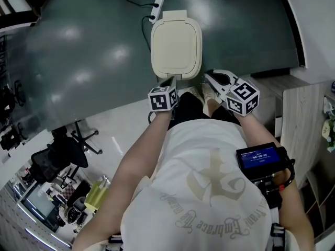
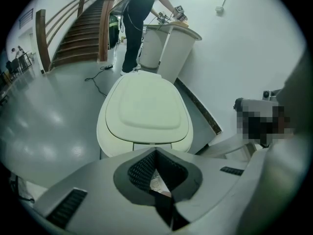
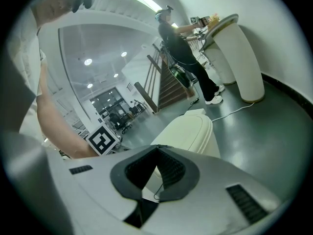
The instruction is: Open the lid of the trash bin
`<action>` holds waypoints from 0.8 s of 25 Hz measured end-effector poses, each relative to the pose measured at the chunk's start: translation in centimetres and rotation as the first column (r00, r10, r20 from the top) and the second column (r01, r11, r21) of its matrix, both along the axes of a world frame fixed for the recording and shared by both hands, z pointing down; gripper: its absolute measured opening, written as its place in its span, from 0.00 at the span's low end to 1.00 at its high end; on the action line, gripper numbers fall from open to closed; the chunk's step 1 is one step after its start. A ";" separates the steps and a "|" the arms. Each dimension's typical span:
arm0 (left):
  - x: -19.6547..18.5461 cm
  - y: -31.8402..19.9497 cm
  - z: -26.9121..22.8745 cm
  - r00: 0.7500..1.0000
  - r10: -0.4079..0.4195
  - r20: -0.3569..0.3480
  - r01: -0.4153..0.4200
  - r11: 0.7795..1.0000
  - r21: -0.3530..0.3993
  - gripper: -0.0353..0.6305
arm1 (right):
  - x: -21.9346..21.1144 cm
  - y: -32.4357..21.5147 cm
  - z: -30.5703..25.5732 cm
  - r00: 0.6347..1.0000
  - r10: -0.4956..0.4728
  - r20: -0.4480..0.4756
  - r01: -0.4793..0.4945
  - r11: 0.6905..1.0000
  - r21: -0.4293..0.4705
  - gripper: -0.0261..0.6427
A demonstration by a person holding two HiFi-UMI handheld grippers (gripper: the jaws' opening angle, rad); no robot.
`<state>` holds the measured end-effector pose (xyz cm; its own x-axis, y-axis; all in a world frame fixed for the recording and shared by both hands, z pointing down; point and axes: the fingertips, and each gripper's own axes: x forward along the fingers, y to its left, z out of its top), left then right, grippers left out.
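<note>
The cream trash bin (image 1: 176, 43) stands on the dark floor right in front of me, and its flat lid (image 2: 146, 106) lies down shut. My left gripper (image 1: 170, 82) hovers just short of the bin's near edge, left of centre. It is shut with nothing in it, and its tips (image 2: 156, 152) meet in the left gripper view. My right gripper (image 1: 215, 80) is off the bin's near right corner, clear of it. It is shut too, with nothing held (image 3: 157, 148), and the bin (image 3: 188, 131) lies beyond it.
A power strip (image 1: 157, 5) with its cable lies on the floor behind the bin. A wooden cabinet (image 1: 301, 114) stands at the right and an office chair (image 1: 63, 150) at the left. Farther off, a person (image 2: 142, 23) stands at a white counter (image 2: 168, 48) beside stairs (image 2: 73, 28).
</note>
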<state>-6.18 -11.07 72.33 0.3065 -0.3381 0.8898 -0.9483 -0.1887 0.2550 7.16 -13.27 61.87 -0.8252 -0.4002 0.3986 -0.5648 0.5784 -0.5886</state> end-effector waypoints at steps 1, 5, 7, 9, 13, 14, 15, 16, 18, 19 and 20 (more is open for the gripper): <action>0.2 0.1 0.1 1.000 0.001 -0.002 -0.001 1.000 -0.003 0.07 | 0.1 0.0 0.1 1.000 0.000 -0.001 0.000 1.000 0.002 0.05; 0.0 0.2 0.0 1.000 0.002 -0.002 -0.002 1.000 -0.001 0.07 | -0.1 -0.1 0.2 1.000 -0.001 0.001 0.001 1.000 0.008 0.05; -0.1 0.3 -0.2 1.000 0.025 0.012 -0.025 1.000 0.007 0.07 | -0.2 -0.2 0.2 1.000 -0.008 -0.004 0.008 1.000 0.011 0.05; 0.0 0.4 -0.2 0.998 0.054 0.030 -0.054 0.998 0.019 0.07 | -0.4 -0.2 0.2 1.000 -0.015 -0.010 0.016 1.000 0.015 0.05; 0.4 0.6 0.1 0.997 0.069 0.029 -0.070 0.997 0.031 0.07 | -0.2 0.0 0.3 1.000 -0.019 -0.021 0.020 1.000 0.015 0.05; 0.5 0.6 0.1 0.996 0.076 0.034 -0.078 0.996 0.035 0.07 | -0.1 -0.1 0.3 1.000 -0.017 -0.024 0.018 1.000 0.016 0.05; 0.5 0.5 0.0 0.995 0.085 0.042 -0.087 0.996 0.038 0.07 | 0.1 -0.2 0.3 1.000 -0.014 -0.028 0.014 1.000 0.015 0.05; 0.5 0.5 0.1 0.994 0.092 0.050 -0.094 0.995 0.040 0.07 | 0.2 -0.2 0.4 0.999 -0.009 -0.032 0.010 1.000 0.015 0.05; 0.5 0.4 0.2 0.993 0.099 0.061 -0.102 0.994 0.040 0.07 | 0.5 -0.2 0.7 0.999 -0.002 -0.039 0.002 1.000 0.009 0.05; 0.6 0.2 0.2 0.993 0.103 0.063 -0.105 0.994 0.041 0.07 | 0.6 -0.1 0.8 0.999 0.001 -0.041 -0.001 1.000 0.005 0.05; 0.6 0.1 0.3 0.992 0.107 0.067 -0.110 0.993 0.040 0.07 | 0.7 0.0 1.0 0.999 0.004 -0.042 -0.004 1.000 0.000 0.05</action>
